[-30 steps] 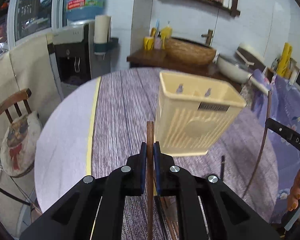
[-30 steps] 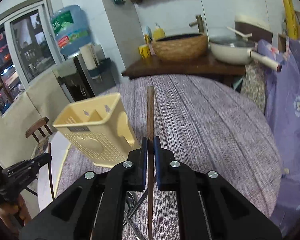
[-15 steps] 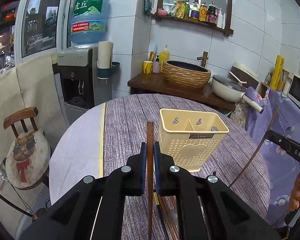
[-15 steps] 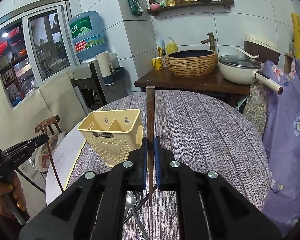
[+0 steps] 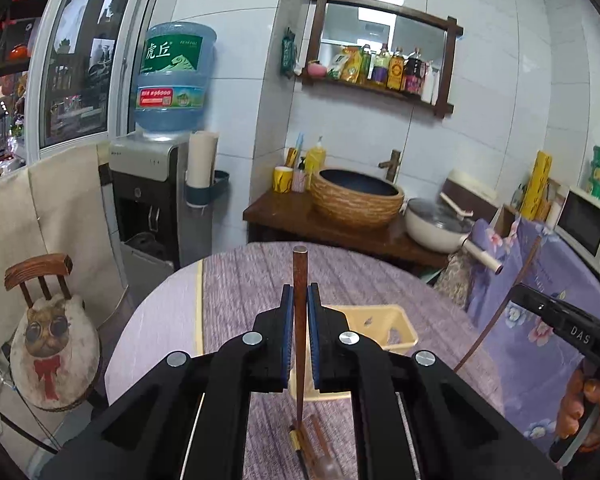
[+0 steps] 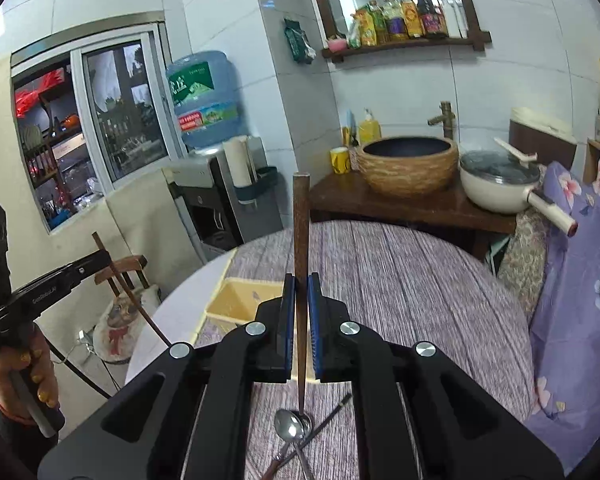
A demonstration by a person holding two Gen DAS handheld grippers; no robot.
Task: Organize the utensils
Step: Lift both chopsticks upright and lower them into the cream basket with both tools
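White tiled kitchen walls are rising behind the round bench [image 5: 236, 320] in its purple striped cloth. I am clamping one slim dark wooden chopstick [image 5: 300, 320] in my left hand-held gripper [image 5: 299, 336] and another [image 6: 301, 280] in my right hand-held gripper [image 6: 301, 328], both pinched mid-shaft above the cream plastic utensil caddy [image 5: 384, 326]. They are feeling light, stiff and slippery, so I am gripping firmly.

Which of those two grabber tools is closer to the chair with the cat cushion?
Left. The chair sits just left of the left gripper, beside the table. The right gripper is farther over, beyond the left one from the chair.
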